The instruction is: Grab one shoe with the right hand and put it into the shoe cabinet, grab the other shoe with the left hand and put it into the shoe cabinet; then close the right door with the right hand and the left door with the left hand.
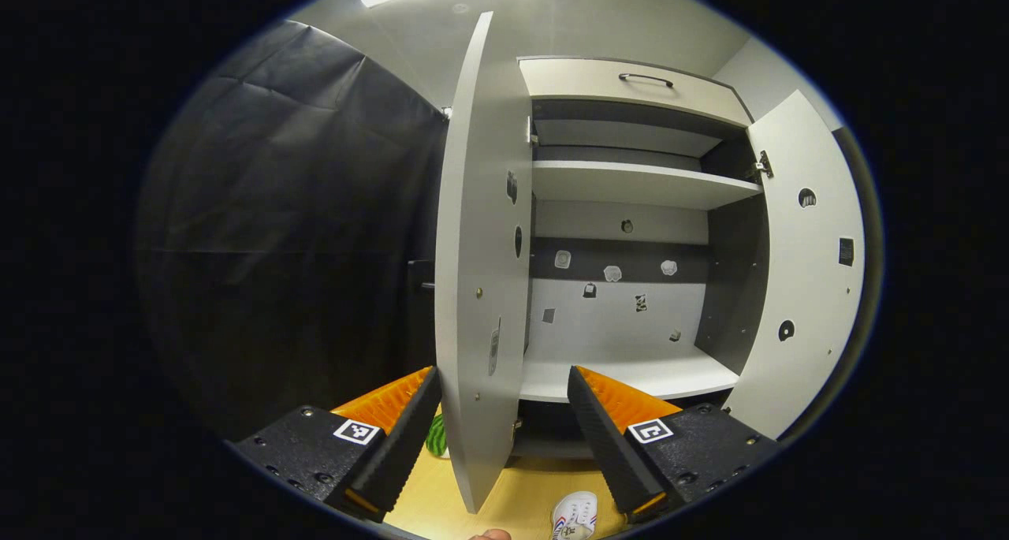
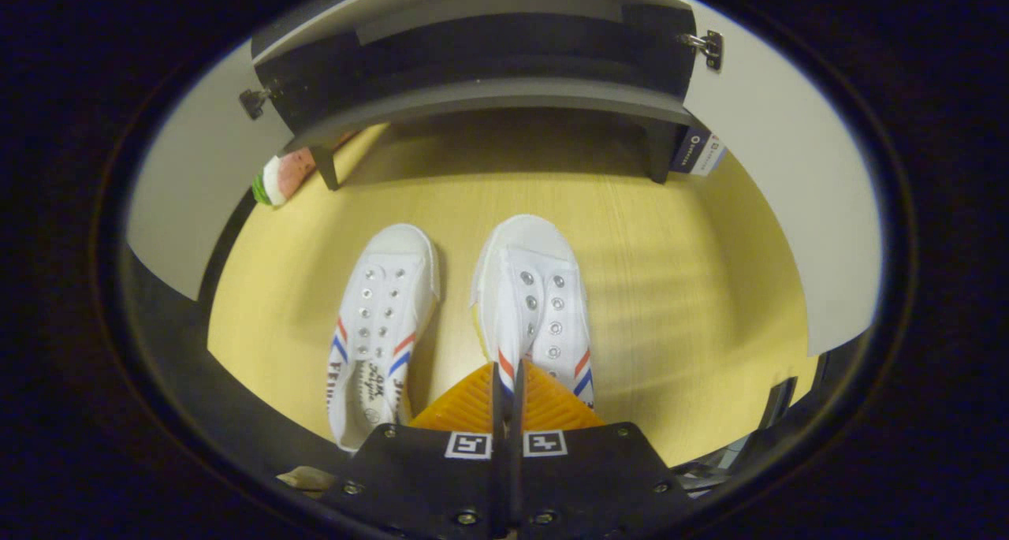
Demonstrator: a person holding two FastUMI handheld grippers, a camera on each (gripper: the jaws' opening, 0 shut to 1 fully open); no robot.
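On floor, shoes (image 2: 457, 311) toes toward cabinet (image 2: 473, 59)

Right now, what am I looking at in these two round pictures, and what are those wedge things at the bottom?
Each picture comes from a camera riding on a hand-held gripper; the wedges are its two fingers. In the left gripper view, the left gripper is open, straddling the edge of the left door of an open shoe cabinet with bare shelves. In the right gripper view, the right gripper is closed on the heel of the right-hand shoe. The other shoe lies beside it on the yellow floor.
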